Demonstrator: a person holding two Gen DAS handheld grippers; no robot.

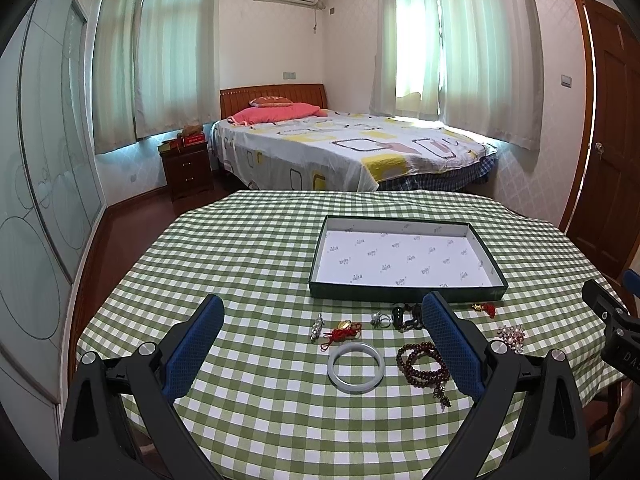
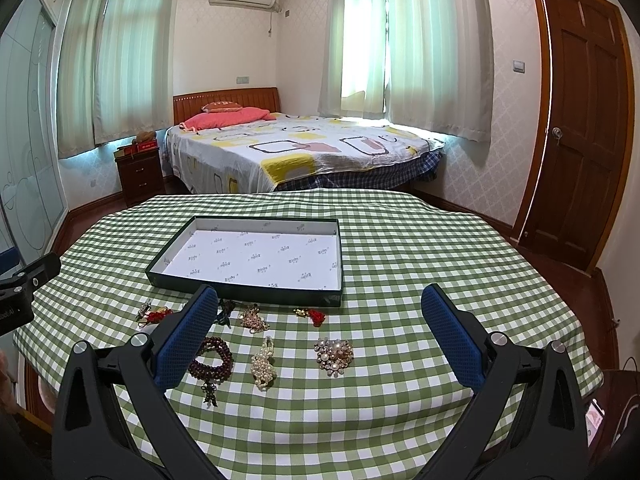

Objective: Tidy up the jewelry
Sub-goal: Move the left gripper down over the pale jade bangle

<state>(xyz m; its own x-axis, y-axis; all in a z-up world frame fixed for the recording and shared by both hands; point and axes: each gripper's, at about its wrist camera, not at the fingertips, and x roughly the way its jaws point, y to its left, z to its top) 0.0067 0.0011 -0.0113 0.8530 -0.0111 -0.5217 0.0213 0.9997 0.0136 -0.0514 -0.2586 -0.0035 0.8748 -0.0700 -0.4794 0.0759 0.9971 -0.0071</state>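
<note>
A shallow dark box (image 1: 404,290) with white lining stands empty on the green checked table; it also shows in the right wrist view (image 2: 248,292). In front of it lie a pale jade bangle (image 1: 356,366), a brown bead bracelet (image 1: 420,364), a red knot charm (image 1: 344,330), a silver pendant (image 1: 317,326) and a ring (image 1: 378,317). The right wrist view shows a pearl strand (image 2: 264,362), a pearl brooch (image 2: 334,354), a gold chain piece (image 2: 252,318) and a red tassel charm (image 2: 314,315). My left gripper (image 1: 322,314) is open above the jewelry. My right gripper (image 2: 320,304) is open, empty.
The table (image 1: 240,248) has a round edge falling off on all sides. A bed (image 1: 340,148), a nightstand (image 1: 186,170) and a wooden door (image 2: 580,120) stand beyond it. The right gripper's body (image 1: 616,332) shows at the left view's right edge.
</note>
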